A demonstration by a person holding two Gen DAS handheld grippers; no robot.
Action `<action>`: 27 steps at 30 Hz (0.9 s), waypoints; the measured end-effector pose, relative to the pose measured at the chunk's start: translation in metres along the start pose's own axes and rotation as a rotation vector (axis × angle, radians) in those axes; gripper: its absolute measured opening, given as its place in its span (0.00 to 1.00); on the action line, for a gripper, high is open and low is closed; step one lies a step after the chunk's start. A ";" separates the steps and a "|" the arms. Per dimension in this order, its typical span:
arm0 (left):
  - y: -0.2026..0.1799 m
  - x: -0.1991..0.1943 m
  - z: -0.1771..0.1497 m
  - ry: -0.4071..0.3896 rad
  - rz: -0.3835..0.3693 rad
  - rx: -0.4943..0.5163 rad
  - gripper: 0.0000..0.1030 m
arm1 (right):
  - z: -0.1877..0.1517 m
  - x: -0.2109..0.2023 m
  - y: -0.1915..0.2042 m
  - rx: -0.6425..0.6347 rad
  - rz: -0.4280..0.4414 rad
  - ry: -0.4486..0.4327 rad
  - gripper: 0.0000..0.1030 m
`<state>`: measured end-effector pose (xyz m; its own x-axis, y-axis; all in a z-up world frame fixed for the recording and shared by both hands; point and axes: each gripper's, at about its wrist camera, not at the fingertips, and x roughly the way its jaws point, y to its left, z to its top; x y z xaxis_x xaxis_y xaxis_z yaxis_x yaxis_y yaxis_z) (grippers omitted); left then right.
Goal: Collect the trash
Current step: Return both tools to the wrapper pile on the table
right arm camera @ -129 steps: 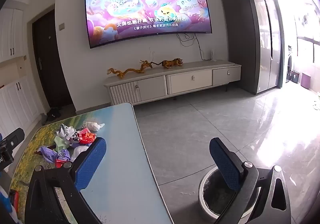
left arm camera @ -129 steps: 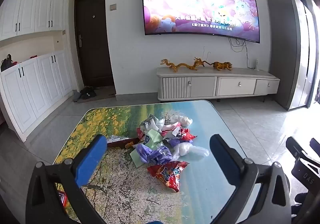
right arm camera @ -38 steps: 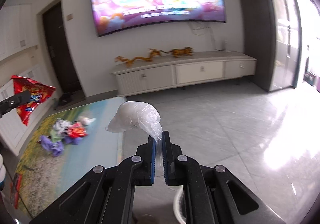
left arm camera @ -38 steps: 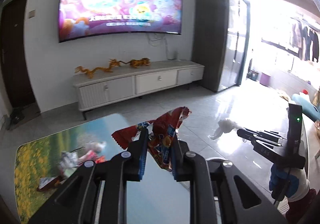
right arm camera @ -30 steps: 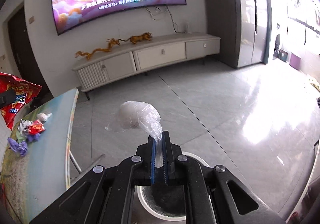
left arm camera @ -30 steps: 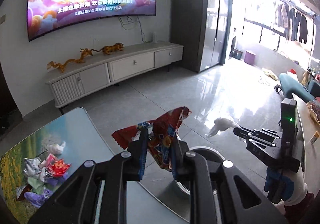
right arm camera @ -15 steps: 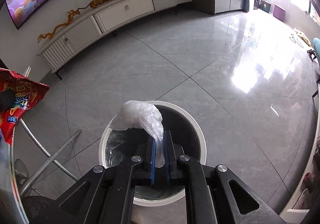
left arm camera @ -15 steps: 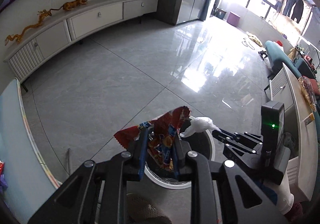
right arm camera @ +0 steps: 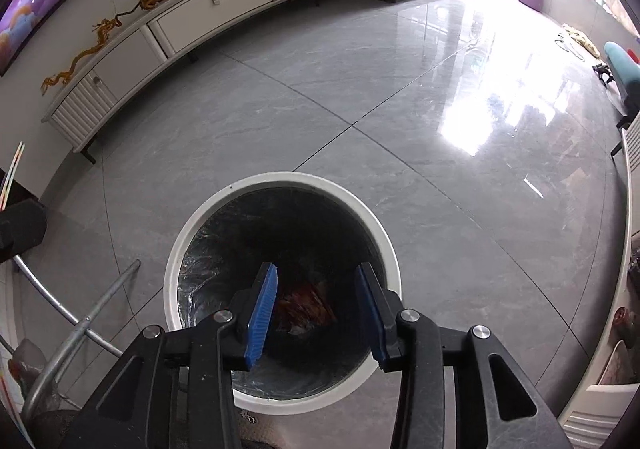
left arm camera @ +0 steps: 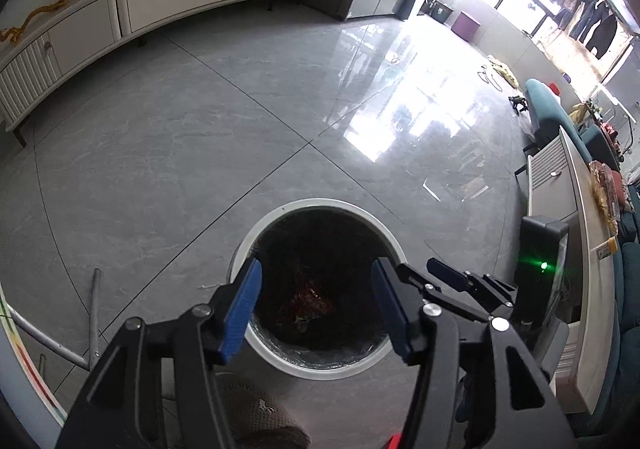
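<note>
A round white-rimmed trash bin (left arm camera: 320, 205) with a black liner stands on the grey floor; it also shows in the right wrist view (right arm camera: 280, 177). A red snack wrapper (left arm camera: 308, 299) lies at its bottom, also visible in the right wrist view (right arm camera: 306, 303). My left gripper (left arm camera: 316, 305) is open and empty above the bin. My right gripper (right arm camera: 316, 307) is open and empty above the bin; it also appears in the left wrist view (left arm camera: 468, 283) at the right of the bin. The white plastic bag is not visible.
The table's metal legs (right arm camera: 76, 333) and edge (left arm camera: 24, 353) are at the left. A white TV cabinet (left arm camera: 140, 9) stands along the far wall. A sofa and side cabinet (left arm camera: 560, 177) are at the right. Grey tiled floor surrounds the bin.
Both grippers have opened over the bin. The red wrapper has left my left gripper and lies in the bin. The white plastic bag has left my right gripper.
</note>
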<state>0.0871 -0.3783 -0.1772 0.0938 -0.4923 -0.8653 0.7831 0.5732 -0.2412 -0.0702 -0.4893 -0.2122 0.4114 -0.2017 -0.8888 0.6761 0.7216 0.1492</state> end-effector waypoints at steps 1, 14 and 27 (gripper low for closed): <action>0.004 -0.006 -0.002 -0.017 0.012 -0.001 0.54 | 0.001 -0.005 0.002 0.016 -0.014 -0.020 0.38; 0.089 -0.179 -0.041 -0.370 0.227 -0.138 0.62 | 0.012 -0.108 0.099 -0.035 0.108 -0.306 0.44; 0.201 -0.299 -0.157 -0.537 0.432 -0.422 0.62 | -0.006 -0.180 0.241 -0.323 0.370 -0.356 0.48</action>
<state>0.1198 -0.0135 -0.0356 0.7019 -0.3566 -0.6165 0.3219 0.9310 -0.1721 0.0153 -0.2755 -0.0192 0.8006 -0.0683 -0.5953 0.2524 0.9395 0.2317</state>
